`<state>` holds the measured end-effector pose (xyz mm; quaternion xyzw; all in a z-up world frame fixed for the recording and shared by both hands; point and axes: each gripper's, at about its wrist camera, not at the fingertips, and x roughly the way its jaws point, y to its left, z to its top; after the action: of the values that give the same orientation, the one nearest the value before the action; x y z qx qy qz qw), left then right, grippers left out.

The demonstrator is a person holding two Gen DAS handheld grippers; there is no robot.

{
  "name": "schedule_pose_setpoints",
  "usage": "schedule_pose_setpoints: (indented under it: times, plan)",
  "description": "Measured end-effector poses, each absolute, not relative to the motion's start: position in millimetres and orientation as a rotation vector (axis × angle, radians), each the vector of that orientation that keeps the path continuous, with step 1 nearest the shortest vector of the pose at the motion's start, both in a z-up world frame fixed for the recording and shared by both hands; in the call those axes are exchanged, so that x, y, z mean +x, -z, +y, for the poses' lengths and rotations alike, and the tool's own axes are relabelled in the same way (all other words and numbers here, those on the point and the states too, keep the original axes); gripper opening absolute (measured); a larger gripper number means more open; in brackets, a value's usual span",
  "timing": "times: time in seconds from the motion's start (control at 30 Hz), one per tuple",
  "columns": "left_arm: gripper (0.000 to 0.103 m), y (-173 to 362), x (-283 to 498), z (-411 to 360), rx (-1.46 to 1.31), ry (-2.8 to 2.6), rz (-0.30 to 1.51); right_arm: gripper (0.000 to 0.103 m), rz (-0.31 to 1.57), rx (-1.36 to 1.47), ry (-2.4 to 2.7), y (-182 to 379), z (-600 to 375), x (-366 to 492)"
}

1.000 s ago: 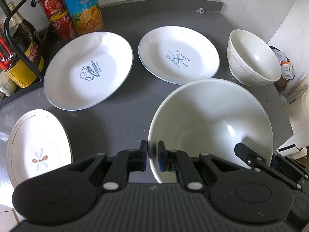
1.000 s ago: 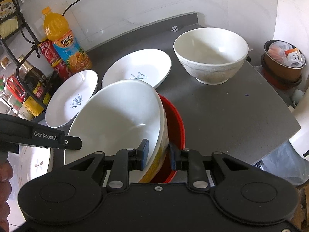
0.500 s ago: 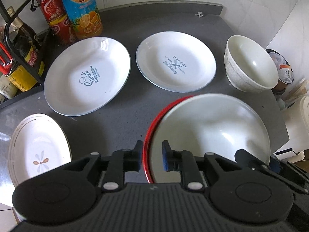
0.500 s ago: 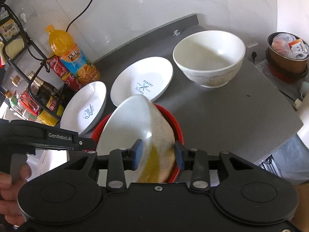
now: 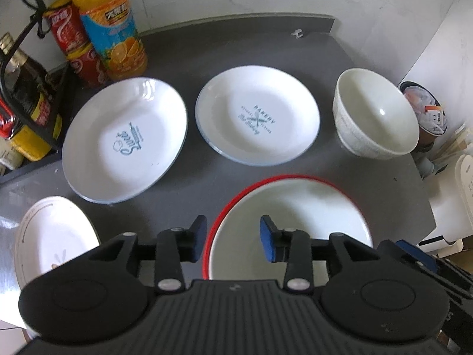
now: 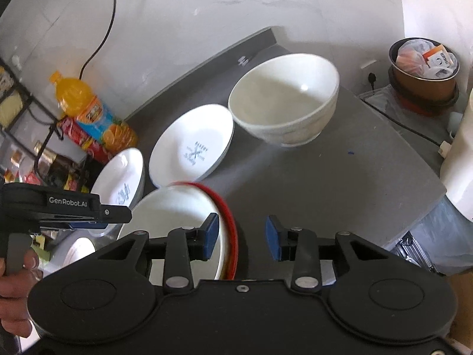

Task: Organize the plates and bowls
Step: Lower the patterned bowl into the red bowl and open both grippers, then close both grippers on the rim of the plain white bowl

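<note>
In the left wrist view, a grey stone countertop (image 5: 192,177) fills the frame. A white bowl nested in a red-rimmed bowl (image 5: 289,222) sits lower centre. Above it lies a white plate printed "Bakery" (image 5: 258,115), with a white plate printed "Sweet" (image 5: 124,139) to its left and a deep white ceramic bowl (image 5: 375,118) to its right. A white flower-patterned plate (image 5: 53,236) lies lower left. An orange juice bottle (image 5: 109,26) stands upper left, behind the plates.
</note>
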<state>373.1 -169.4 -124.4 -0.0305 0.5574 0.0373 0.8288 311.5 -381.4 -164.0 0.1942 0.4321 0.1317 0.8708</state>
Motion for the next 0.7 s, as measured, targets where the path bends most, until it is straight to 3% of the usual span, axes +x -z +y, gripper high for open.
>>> schedule_pose_setpoints:
  times: [0.17, 0.33, 0.7]
  plan:
    - [0.047, 114.9, 388.4, -179.6, -0.056, -0.066, 1.153, 0.037, 0.883, 0.420, -0.247, 160.7, -393.3, 325.4]
    - [0.056, 108.5, 410.1, -191.8, -0.059, -0.060, 1.124, 0.044, 0.863, 0.435, -0.193, 160.4, -407.9, 341.1]
    - [0.058, 112.9, 451.7, -230.4, -0.055, -0.006, 1.105, 0.048, 0.841, 0.495, -0.140, 166.9, -429.5, 374.1]
